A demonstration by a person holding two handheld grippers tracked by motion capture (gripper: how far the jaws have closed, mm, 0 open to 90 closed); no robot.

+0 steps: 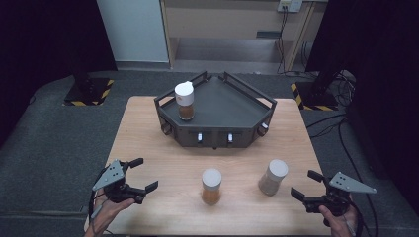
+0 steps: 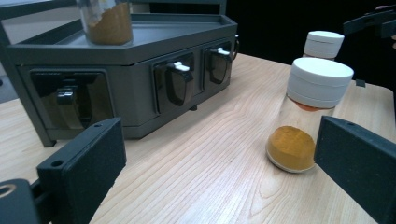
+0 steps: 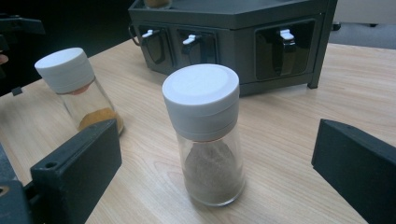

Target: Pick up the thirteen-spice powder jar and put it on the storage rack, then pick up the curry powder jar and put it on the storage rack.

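1. The right tongs are spread wide and pinch nothing; they hover low over the near right of the pale wooden desk.
2. Just ahead of them, toward the middle, stands the upright clear glass jar of grey-brown powder with a white cap, its long axis vertical and squarely between the jaws in the right gripper view.
3. The left tongs are likewise spread and empty; the orange-powder jar lies to their right.
4. A third jar stands on the dark grey angular rack.
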